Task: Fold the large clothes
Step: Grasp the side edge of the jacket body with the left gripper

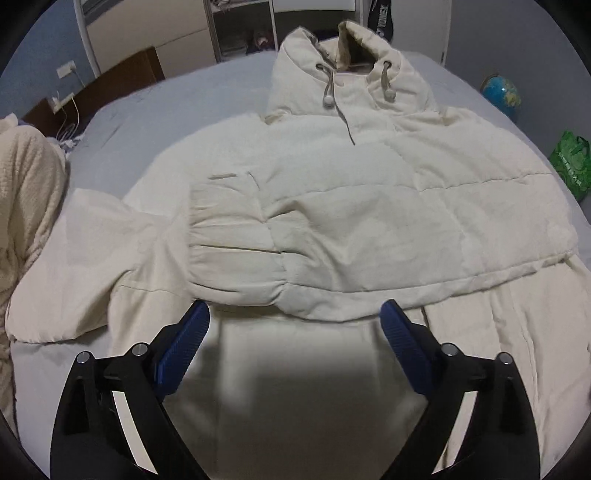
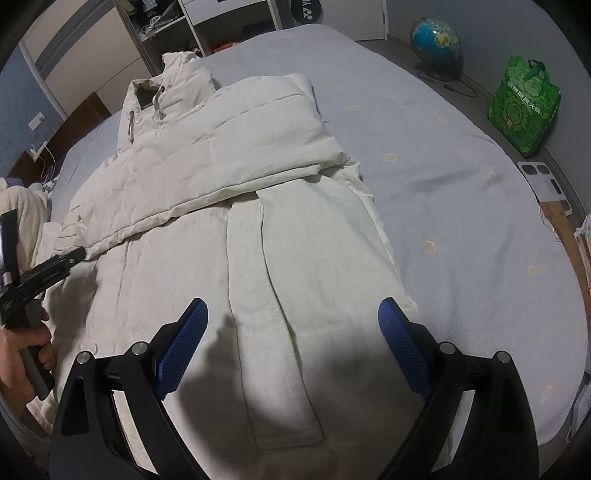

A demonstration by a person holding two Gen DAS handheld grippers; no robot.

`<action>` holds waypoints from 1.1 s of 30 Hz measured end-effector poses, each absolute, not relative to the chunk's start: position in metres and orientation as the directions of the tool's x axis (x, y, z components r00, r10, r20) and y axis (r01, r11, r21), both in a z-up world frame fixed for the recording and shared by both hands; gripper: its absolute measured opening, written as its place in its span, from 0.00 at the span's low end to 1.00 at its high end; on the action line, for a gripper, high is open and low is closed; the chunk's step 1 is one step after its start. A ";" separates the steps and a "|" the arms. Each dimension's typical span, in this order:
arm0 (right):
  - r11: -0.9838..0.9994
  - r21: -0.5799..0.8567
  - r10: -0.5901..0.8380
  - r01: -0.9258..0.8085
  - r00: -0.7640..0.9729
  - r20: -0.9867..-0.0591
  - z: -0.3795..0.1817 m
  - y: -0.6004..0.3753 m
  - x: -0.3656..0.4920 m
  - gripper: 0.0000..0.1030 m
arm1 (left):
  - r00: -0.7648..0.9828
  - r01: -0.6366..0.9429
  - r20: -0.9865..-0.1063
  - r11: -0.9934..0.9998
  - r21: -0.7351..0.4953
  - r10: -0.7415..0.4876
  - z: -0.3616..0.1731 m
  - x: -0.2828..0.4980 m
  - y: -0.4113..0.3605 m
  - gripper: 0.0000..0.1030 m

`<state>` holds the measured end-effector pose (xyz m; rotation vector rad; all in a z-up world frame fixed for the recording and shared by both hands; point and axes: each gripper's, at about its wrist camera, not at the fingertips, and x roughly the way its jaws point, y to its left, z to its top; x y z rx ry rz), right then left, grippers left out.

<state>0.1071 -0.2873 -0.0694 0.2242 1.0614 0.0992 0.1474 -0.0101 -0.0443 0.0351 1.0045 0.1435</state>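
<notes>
A large cream padded hooded coat (image 1: 369,206) lies flat on the blue-grey bed (image 1: 229,96), hood at the far end. Its right sleeve is folded across the chest, cuff (image 1: 236,258) at centre left. The left sleeve (image 1: 88,266) spreads out to the left. My left gripper (image 1: 295,325) is open and empty, just above the coat below the folded cuff. In the right wrist view the coat (image 2: 258,229) lies left of centre on the bed (image 2: 461,206). My right gripper (image 2: 291,325) is open and empty over the coat's lower front panel. The left gripper (image 2: 74,256) shows at the left edge.
A cream textured blanket (image 1: 26,192) lies at the bed's left side. A globe (image 2: 436,40), a green bag (image 2: 524,107) and a scale (image 2: 546,181) stand on the floor at the right. Shelves (image 1: 243,26) and a wooden headboard (image 1: 110,81) are beyond the bed.
</notes>
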 end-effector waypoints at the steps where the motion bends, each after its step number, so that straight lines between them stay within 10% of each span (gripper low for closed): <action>1: 0.973 0.231 0.189 0.028 0.485 -0.854 -0.069 -0.288 0.107 0.87 | 0.521 -0.099 -0.843 0.990 0.097 0.135 -0.044 0.144 -0.007 0.87; 33: 0.977 0.210 0.169 0.038 0.461 -0.871 -0.073 -0.287 0.111 0.87 | 0.529 -0.380 -0.843 0.915 -0.135 0.095 -0.008 0.063 0.182 0.93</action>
